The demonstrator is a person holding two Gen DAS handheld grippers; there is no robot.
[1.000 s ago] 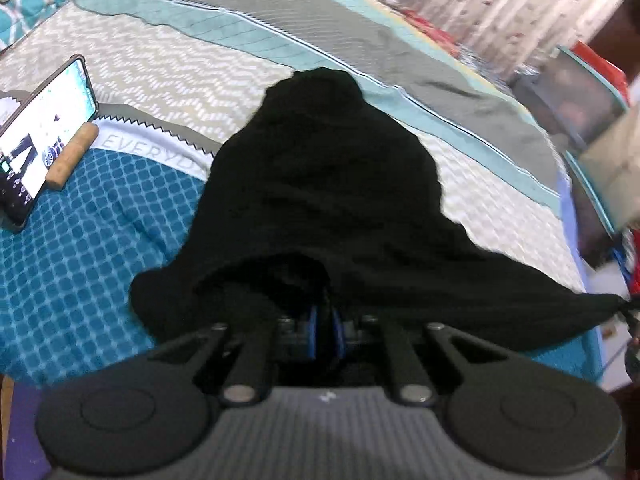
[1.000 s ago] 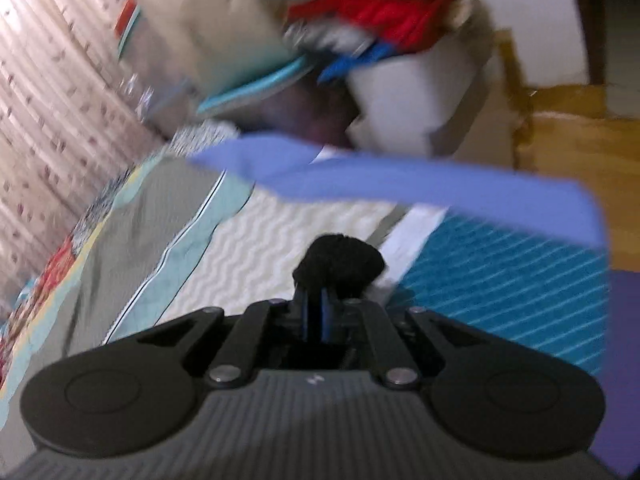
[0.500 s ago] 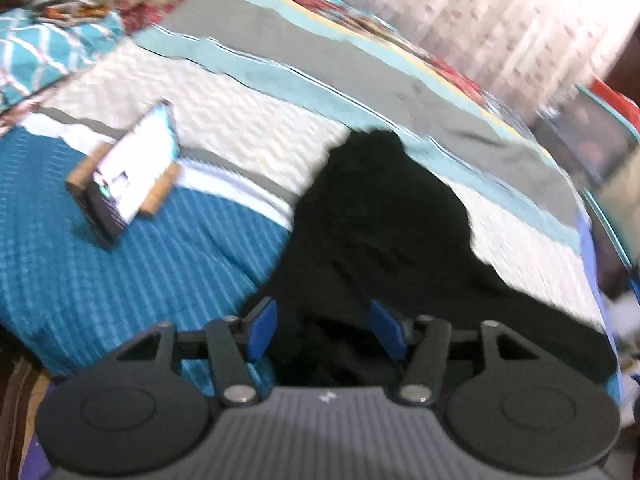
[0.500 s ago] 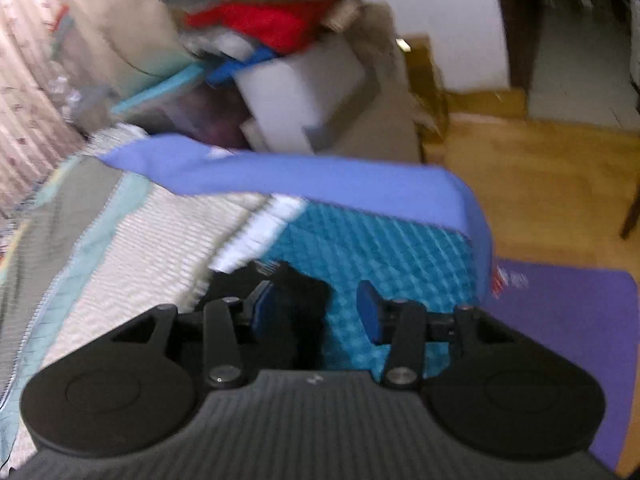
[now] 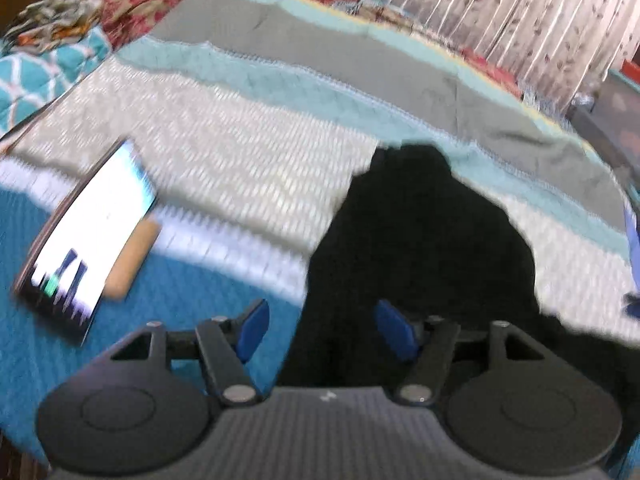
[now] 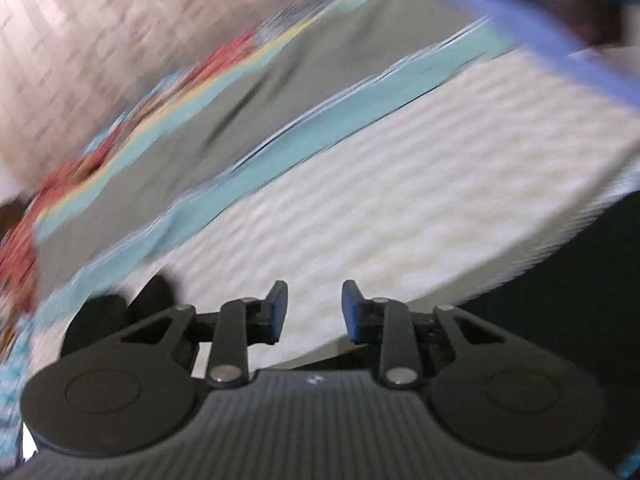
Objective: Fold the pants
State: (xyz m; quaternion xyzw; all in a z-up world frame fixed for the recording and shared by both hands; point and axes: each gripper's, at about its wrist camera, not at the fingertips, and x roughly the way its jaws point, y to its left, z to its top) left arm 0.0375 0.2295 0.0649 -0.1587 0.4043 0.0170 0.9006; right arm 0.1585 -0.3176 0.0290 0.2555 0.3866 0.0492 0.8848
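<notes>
In the left wrist view, the left gripper (image 5: 318, 330) is opening, its blue pads gripping nothing; the black pants (image 5: 424, 248) are lying directly ahead on the quilted bedspread (image 5: 248, 152), long axis running away from it, a soft matte heap. In the blurred right wrist view, the right gripper (image 6: 314, 312) is closing on nothing, with pants (image 6: 592, 264) showing dark to its right, so the left is sitting nearer.

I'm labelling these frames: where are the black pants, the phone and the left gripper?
black pants (image 5: 420, 240): left wrist view, middle of the dark cloth.
phone (image 5: 86, 236): left wrist view, on its lit screen.
left gripper (image 5: 324, 330): left wrist view, midway between its blue fingertips.
</notes>
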